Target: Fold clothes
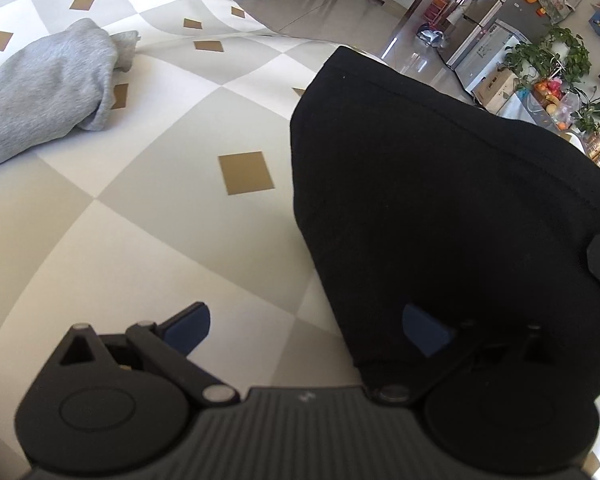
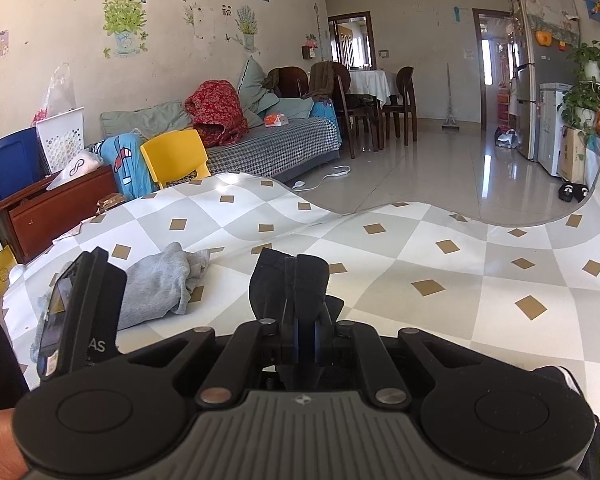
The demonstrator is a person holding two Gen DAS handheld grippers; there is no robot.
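A: The right tongs (image 2: 300, 280) are clamped shut on a bunched edge of the black garment (image 2: 290, 280), which pokes up between the pads. The left tongs (image 1: 306, 330) stand wide open; in the left wrist view the same black garment (image 1: 440, 208) hangs just over their right finger (image 1: 426, 334), yet nothing is pinched there.

B: So the cloth is held at one point only?

A: It looks so. It hangs above the checked tabletop (image 1: 160, 240), right of the crumpled grey sweatshirt (image 1: 48, 84) lying at the far left.

B: What would make the step go well?

A: Probably the open tongs should slide along the hanging edge to a matching corner before closing, then both pairs draw apart so the fabric spreads flat and can be laid on the bare checks to the right, well clear of the grey sweatshirt.

B: And the risk?

A: Catching two layers at once, which would leave a twist.
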